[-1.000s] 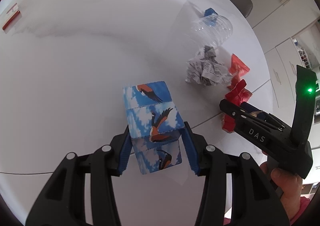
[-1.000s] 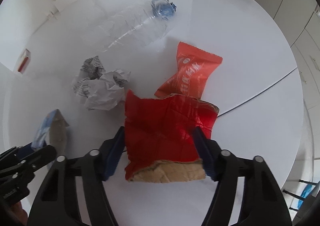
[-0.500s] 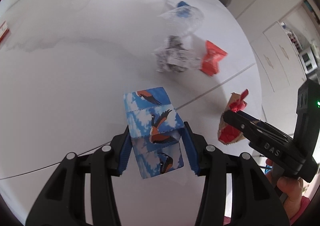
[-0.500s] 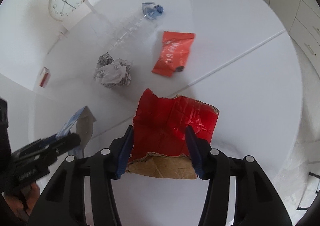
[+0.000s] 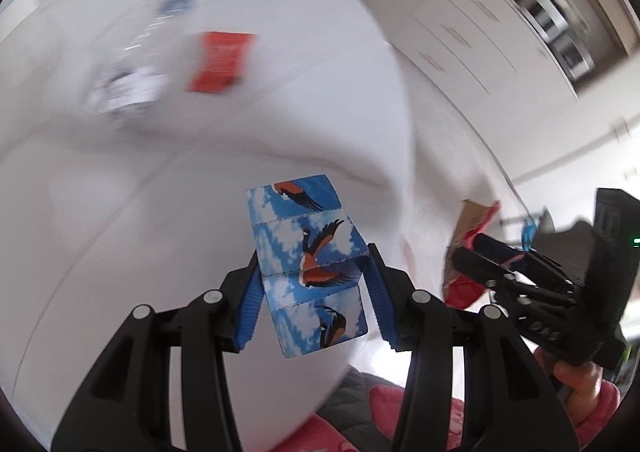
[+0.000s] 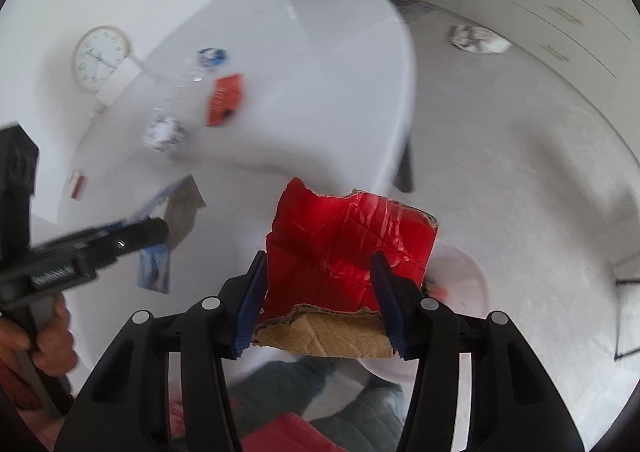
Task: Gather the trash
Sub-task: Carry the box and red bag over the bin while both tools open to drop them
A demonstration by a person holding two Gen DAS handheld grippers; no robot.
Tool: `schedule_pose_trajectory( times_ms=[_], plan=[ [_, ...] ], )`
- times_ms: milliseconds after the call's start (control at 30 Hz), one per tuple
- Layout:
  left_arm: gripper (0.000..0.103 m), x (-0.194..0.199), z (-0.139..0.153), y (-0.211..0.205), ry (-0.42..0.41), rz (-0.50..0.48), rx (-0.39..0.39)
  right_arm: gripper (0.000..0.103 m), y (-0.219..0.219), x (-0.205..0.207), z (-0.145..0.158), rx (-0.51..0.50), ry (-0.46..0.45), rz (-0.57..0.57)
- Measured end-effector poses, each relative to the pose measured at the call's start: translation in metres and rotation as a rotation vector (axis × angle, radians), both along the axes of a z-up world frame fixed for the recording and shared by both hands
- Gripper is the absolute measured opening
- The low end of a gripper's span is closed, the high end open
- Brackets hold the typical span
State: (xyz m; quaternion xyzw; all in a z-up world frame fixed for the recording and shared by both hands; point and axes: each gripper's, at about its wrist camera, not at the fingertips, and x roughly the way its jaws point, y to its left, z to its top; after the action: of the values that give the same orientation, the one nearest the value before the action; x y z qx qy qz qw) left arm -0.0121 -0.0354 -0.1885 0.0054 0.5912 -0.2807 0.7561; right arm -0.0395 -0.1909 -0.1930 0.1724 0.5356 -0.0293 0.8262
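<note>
My left gripper (image 5: 314, 264) is shut on a blue box printed with birds (image 5: 304, 220), held above the near edge of the white table (image 5: 280, 112). My right gripper (image 6: 319, 258) is shut on a torn piece of red cardboard (image 6: 352, 228) with a brown underside, held out past the table's edge over the floor. Each gripper shows in the other's view, with the right gripper (image 5: 480, 256) to the right and the left gripper (image 6: 152, 230) to the left. Blurred on the table lie a red wrapper (image 5: 222, 60), a crumpled paper ball (image 5: 128, 88) and a clear plastic bottle (image 5: 160, 12).
A white round container (image 6: 460, 276) sits on the floor just beyond the red cardboard. Crumpled paper (image 6: 476, 38) lies on the floor near white cabinets. A clock (image 6: 100, 58) and a small red-and-white box (image 6: 78, 184) are at the table's far side. The person's pink clothing fills the bottom.
Both grippers pulled back and rightward from the table's middle with their loads. The trash left on the table has receded, and the floor and table edge came into view.
</note>
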Motion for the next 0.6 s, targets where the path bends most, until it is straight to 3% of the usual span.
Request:
schedule_pose_trajectory(
  times_ms=[100,233,333,600],
  plan=[
    [0.047,-0.017,0.004,-0.032,-0.007,-0.081,0.009,0.055,-0.013,-0.016,-0.012,-0.009,0.022,-0.022],
    [0.047,-0.037,0.004,-0.065,-0.014,-0.163,0.031,0.08,-0.027,-0.033,-0.029,-0.028,0.07,-0.036],
    [0.047,-0.045,0.002,-0.083,-0.01,-0.193,0.043,0.09,-0.035,-0.04,-0.034,-0.041,0.085,-0.051],
    [0.047,-0.07,0.003,-0.108,0.0,-0.214,0.063,0.095,-0.065,-0.059,-0.035,-0.027,0.079,-0.101]
  ],
)
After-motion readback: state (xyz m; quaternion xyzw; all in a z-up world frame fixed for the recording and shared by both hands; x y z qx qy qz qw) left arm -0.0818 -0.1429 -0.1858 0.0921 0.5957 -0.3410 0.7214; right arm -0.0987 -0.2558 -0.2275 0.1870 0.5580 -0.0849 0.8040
